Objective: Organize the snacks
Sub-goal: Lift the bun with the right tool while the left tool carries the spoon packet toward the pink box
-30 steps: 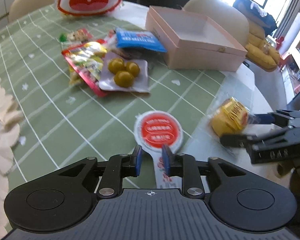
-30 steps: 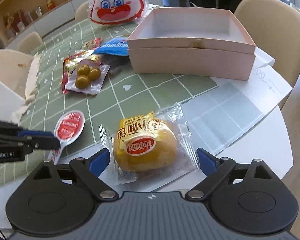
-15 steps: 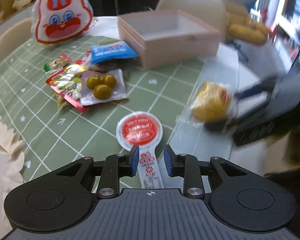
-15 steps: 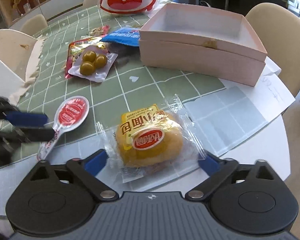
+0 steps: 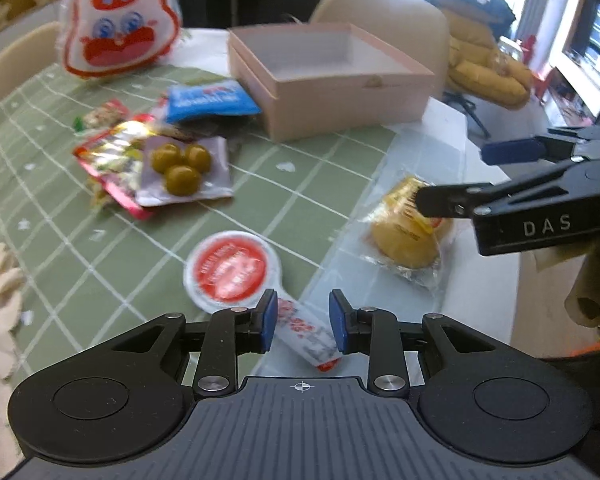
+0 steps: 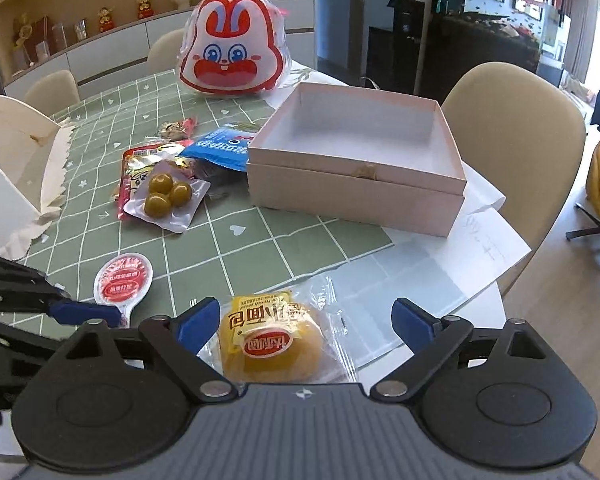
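Green checked tablecloth [image 6: 260, 248] under spread right gripper [image 6: 306, 320] straddling soft, crinkly, slippery wrapped bun [image 6: 270, 344], best pinched gently across its middle; left gripper [image 5: 302, 320] narrowly parted around spoon-shaped packet [image 5: 236, 270] handle.

Left gripper [image 5: 302, 320]: angled downward, pads a narrow gap apart and just eased a little wider, flanking the stem of the lollipop-shaped packet [image 5: 300, 326] without pressing it. Right gripper [image 6: 308, 318]: likewise pitched down, jaws spread wide either side of the bun packet [image 6: 272, 344], not clamped. Behind it, a beige-gloved hand [image 5: 592, 292].
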Motion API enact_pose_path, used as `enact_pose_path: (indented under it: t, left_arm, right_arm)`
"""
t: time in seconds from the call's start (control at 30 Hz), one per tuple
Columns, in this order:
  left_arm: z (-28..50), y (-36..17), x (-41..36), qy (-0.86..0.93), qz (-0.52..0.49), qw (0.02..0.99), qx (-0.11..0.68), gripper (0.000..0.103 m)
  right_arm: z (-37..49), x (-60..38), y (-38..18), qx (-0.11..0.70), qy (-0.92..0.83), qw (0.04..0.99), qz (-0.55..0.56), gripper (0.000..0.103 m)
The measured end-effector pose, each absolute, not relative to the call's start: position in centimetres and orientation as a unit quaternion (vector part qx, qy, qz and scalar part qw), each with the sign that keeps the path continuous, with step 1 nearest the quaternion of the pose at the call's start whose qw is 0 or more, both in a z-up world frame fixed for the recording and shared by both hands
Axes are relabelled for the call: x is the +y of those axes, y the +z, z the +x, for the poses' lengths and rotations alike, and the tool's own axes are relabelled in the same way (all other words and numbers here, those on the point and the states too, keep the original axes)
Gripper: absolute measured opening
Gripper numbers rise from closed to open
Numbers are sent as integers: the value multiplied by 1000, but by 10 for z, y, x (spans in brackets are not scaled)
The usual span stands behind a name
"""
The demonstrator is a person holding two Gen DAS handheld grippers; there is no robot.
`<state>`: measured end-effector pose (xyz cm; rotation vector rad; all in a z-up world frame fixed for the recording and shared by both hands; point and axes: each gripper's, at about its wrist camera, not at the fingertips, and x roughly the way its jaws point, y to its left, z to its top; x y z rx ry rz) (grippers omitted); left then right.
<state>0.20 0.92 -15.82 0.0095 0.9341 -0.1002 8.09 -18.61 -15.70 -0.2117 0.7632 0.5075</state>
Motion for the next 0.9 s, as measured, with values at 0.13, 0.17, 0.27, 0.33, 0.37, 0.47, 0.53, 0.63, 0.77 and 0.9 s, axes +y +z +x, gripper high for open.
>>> enact_pose_path:
  t: [0.13,0.17,0.27,0.33,0.37,0.47,0.53,0.63,0.77,0.9]
  left_arm:
    - [1,-160,26,-9,-32,892,452,32]
    - [2,-162,30,-6,-44,889,456,32]
    - [7,-167,33,10,-51,885,464,33]
    - [9,-169,36,18,-56,882,468,37]
    - [10,-169,38,19,-62,881,469,37]
    - [13,-167,41,18,-88,876,473,33]
    - [17,-166,41,18,-113,875,471,33]
    - [25,-166,34,20,-107,877,468,33]
    - [35,-172,27,28,-23,888,458,50]
    - [32,-166,46,55,-24,890,452,48]
  right_arm:
    - [77,-189,-154,348,238,900,-109,94]
    - [77,-189,-153,347,239,901,-109,94]
    - [77,-187,-153,350,244,898,-107,94]
    - [75,-185,-155,354,255,893,-110,94]
    - [74,-183,-156,356,262,890,-112,94]
    - [71,-176,-162,368,280,878,-125,94]
    - [71,-171,-167,372,287,873,-133,94]
    - [73,-164,-174,374,279,872,-145,94]
    - [79,-159,-184,390,267,868,-152,94]
    - [78,-163,-185,387,260,871,-157,94]
